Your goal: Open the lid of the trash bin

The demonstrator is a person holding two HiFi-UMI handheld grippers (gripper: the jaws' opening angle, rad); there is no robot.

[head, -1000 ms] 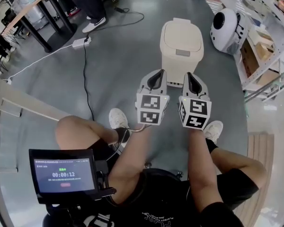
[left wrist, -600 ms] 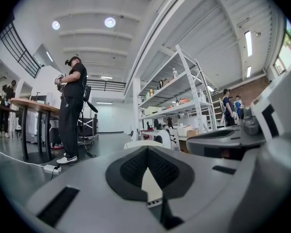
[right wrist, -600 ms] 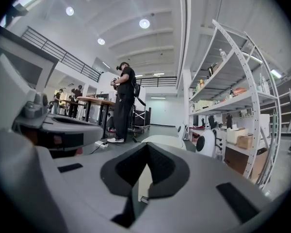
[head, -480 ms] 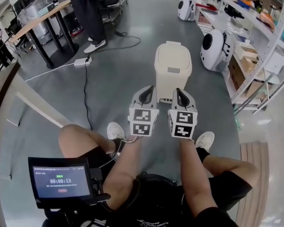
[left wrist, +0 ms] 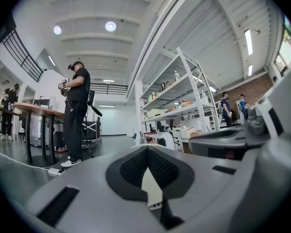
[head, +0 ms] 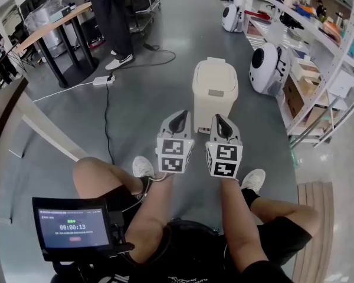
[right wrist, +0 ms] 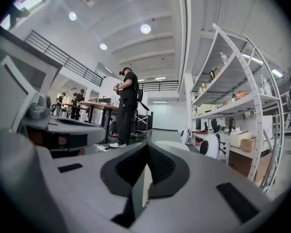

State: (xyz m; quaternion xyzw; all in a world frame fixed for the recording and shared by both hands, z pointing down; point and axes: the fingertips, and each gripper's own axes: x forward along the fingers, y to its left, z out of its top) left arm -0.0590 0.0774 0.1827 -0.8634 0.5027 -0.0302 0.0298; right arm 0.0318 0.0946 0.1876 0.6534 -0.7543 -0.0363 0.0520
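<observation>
- Squarely ahead of the operator's bare, bent knees, a cream plastic trash bin [head: 215,99] stands upright on the floor. It is boxy with rounded corners, and its gently domed lid [head: 216,71] lies flat and closed (a small grey tab shows near the lid's front edge).
- Side by side, the left gripper [head: 178,118] and the right gripper [head: 219,120] hover just short of the bin, touching nothing. Both are grey moulded shells, each carrying a cube of black-and-white square markers.
- Each gripper's own view shows ribbed black pads pressed together at the tips with nothing pinched. A cream sliver of the bin shows through the slit behind them.
- Underfoot, the floor [head: 147,99] is smooth, grey and faintly glossy. A black cable and a white power strip [head: 102,80] lie across it, and wooden planking [head: 318,217] cuts in at lower right.
- White metal shelving [head: 336,46] lines the right side, its contents too small to tell. A white rounded shell [head: 265,68] with a dark round window sits at its foot.
- A standing person [head: 113,16] in dark clothes, beside a wood-topped table [head: 50,25], is cut off by the top edge of the head view.
- A small screen [head: 74,227] at lower left shows a timer.
</observation>
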